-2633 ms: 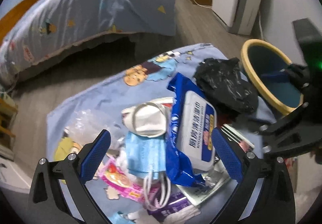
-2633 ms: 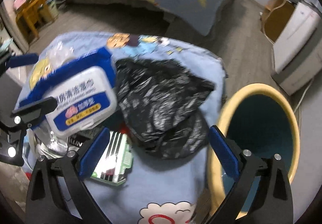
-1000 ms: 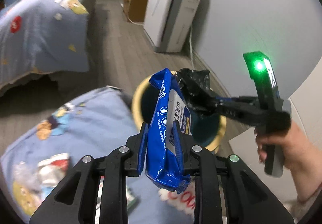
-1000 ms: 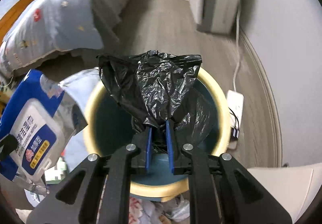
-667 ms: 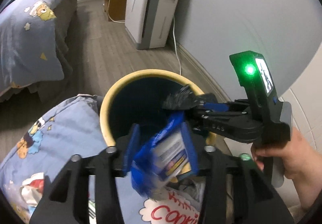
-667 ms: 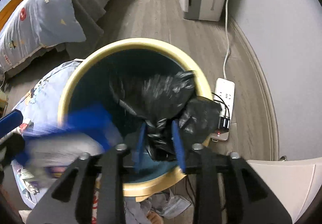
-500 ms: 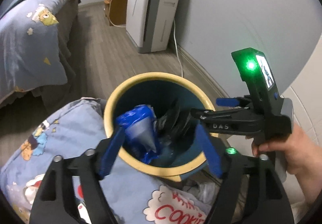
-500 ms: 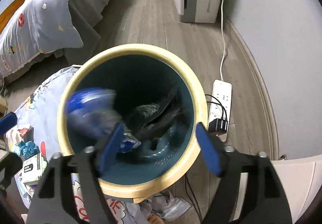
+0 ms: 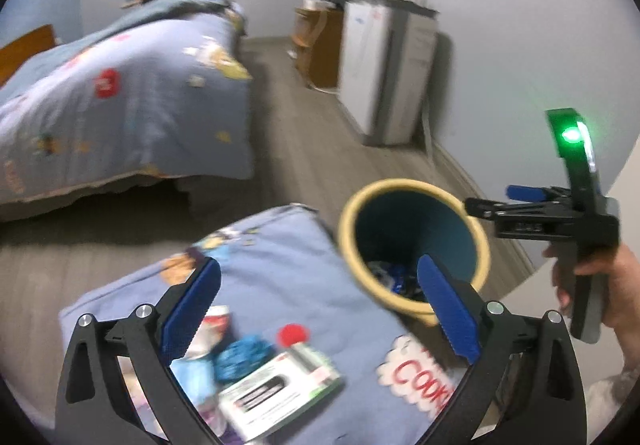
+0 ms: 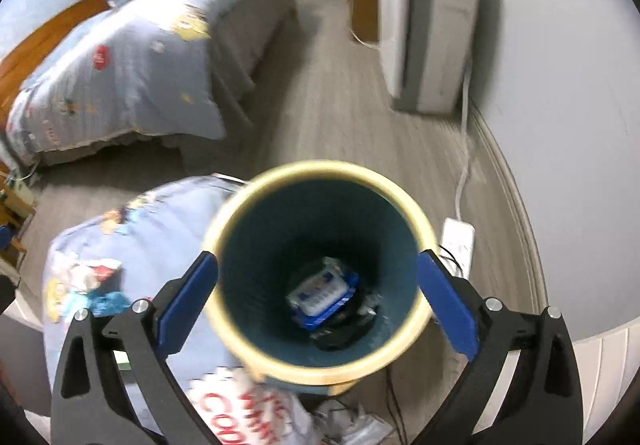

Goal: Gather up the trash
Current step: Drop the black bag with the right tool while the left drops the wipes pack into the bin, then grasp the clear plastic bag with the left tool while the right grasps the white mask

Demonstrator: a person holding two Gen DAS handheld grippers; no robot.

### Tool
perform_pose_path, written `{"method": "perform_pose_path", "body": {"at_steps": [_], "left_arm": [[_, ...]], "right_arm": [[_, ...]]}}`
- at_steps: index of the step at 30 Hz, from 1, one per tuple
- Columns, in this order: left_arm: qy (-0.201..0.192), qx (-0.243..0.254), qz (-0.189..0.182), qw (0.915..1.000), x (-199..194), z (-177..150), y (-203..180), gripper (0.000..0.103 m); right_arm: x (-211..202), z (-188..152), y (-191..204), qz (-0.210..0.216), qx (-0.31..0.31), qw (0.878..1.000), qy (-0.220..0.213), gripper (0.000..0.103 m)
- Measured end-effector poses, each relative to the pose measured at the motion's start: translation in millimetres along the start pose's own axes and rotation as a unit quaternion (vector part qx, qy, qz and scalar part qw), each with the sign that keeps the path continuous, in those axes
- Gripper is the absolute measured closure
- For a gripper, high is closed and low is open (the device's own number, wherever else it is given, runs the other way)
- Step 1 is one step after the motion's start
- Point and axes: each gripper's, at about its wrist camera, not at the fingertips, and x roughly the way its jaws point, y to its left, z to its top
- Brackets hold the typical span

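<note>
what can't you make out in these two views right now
- Black bag in the bin, right wrist view: mostly hidden under the wipes pack.
- Bin contents, left wrist view: cut off by the rim and the left gripper finger.
- White box label, left wrist view: motion-blurred, unreadable.
- Blue crumpled item: too blurred to identify.

A teal bin [image 10: 320,269] with a yellow rim holds a blue-and-white packet [image 10: 324,295] over a black bag [image 10: 340,337]. A blue cartoon-print cloth [image 9: 288,257] bears a white-and-green box [image 9: 280,393].
</note>
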Motion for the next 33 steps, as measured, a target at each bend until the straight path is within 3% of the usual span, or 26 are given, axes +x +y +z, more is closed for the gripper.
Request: {"method": "perform_pose_path", "body": {"at_steps": [4, 7, 11, 14, 21, 26, 33], "left_arm": [[0.000, -0.023, 0.017, 0.9996, -33.8, -13.3, 35.3, 0.005], [0.005, -0.040, 0.039, 0.9984, -53.8, -24.0, 64.2, 0.005], [0.013, -0.061, 0.079, 0.9949, -76.3, -44.1, 104.2, 0.005], [-0.011, -0.067, 0.120, 0.9904, -96.7, -58.3, 128.7, 0.005], [0.024, -0.107, 0.185, 0.9766, -105.9, -84.4, 183.6, 0.005], [0.039, -0.178, 0.176, 0.9675, -99.7, -102.2, 222.9, 0.005], [0.040, -0.185, 0.172, 0.9669, -71.3, -102.0, 241.2, 0.005]], "right_arm": [[-30.1, 3.3, 51.0, 0.010, -0.024, 0.999, -0.034, 0.005], [-45.4, 0.8, 91.9, 0.040, -0.049, 0.997, -0.050, 0.005], [-54.3, -10.6, 148.7, 0.065, -0.090, 0.993, -0.048, 0.005], [-56.8, -22.5, 184.3, 0.076, -0.105, 0.990, -0.048, 0.005], [-40.3, -39.5, 233.2, 0.086, -0.146, 0.985, -0.034, 0.005], [-16.5, -43.7, 254.8, 0.094, -0.160, 0.983, 0.007, 0.005], [26.4, -41.0, 278.5, 0.125, -0.183, 0.975, 0.018, 0.005]]}}
